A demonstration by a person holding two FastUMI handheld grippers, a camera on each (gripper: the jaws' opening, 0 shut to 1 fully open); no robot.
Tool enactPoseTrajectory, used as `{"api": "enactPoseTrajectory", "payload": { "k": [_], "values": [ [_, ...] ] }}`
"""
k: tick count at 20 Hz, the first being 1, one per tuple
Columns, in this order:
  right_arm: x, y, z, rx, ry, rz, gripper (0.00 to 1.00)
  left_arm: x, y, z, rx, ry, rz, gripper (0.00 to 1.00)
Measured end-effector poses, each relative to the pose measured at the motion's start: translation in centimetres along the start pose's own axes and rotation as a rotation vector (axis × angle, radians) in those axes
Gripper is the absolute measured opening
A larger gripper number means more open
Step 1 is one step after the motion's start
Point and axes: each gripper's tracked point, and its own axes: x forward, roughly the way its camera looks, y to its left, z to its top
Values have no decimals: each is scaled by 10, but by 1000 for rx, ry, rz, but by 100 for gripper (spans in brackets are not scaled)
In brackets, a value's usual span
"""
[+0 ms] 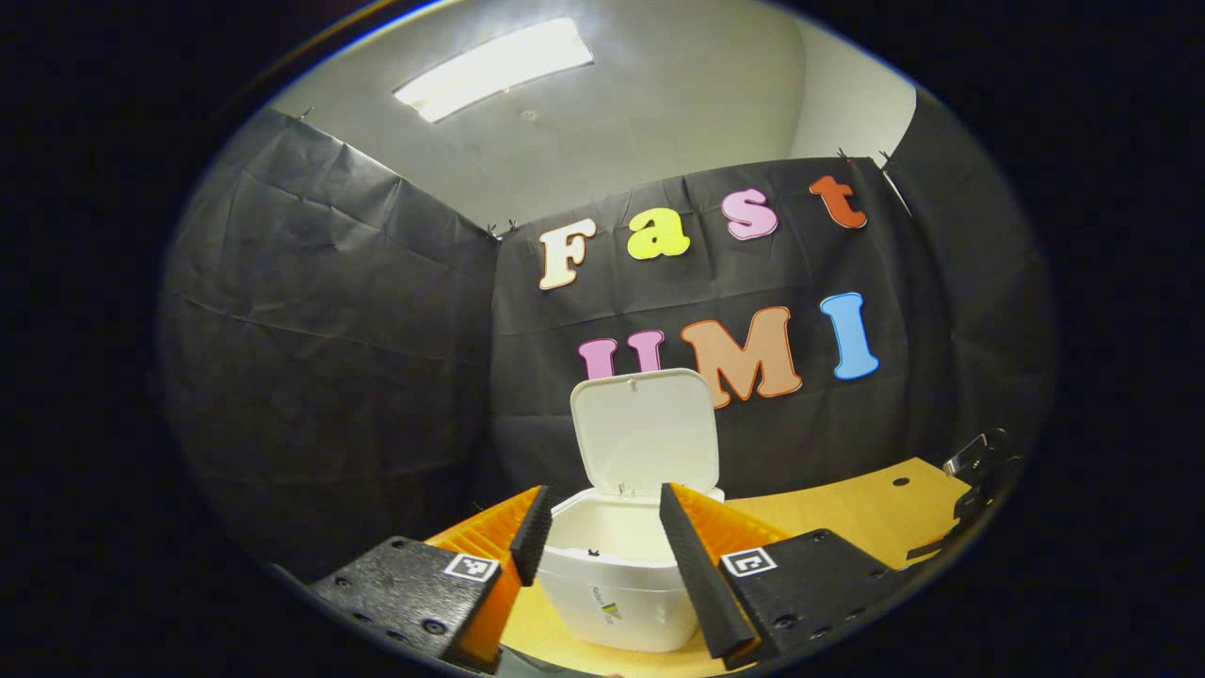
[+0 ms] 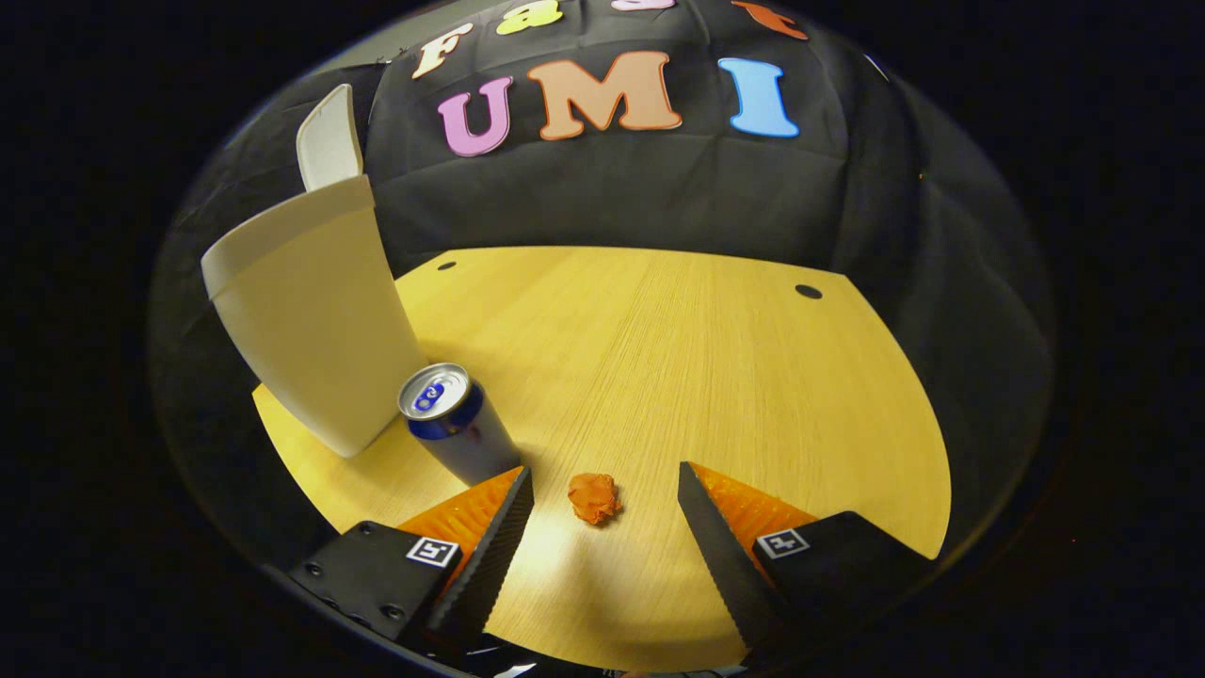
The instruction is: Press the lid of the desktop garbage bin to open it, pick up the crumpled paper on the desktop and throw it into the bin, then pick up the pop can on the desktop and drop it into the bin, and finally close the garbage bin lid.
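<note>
The white desktop bin stands on the wooden table with its lid swung up and open. My left gripper is open, its fingers on either side of the bin's rim, nothing held. In the right gripper view the bin is at the left with the lid upright behind it. A blue and silver pop can stands upright just beside the bin. The crumpled orange paper lies on the table between the fingers of my open right gripper, which hangs a little above it.
The round wooden table has small dark holes near its far edge. Black cloth walls the booth on all sides. At the right edge of the left gripper view a dark device shows above the table.
</note>
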Motion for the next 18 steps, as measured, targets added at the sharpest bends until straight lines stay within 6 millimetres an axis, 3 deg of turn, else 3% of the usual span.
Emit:
{"api": "enactPoseTrajectory", "payload": {
  "k": [1,2,6,8,9,10,12,15,18],
  "values": [
    [7,0,0,-5,21,4,99,-2,4,1,10,4,18,92],
    [14,1,-2,-13,34,7,99,-1,9,0,22,4,39,99],
    [36,5,-10,-31,95,32,95,-4,18,-2,53,10,93,93],
    [45,12,-19,-41,145,56,81,-4,24,-6,65,26,119,93],
    [48,13,-23,-44,171,64,63,-4,26,-10,64,40,127,94],
    [50,13,-25,-44,187,62,60,-5,26,-14,58,51,131,94],
    [52,10,-23,-50,189,57,40,-5,28,-19,41,67,142,93],
    [53,10,-24,-83,188,51,30,-2,31,-27,9,86,157,93],
    [46,8,-16,-95,181,50,29,0,32,-35,-13,101,165,93]
  ]
}}
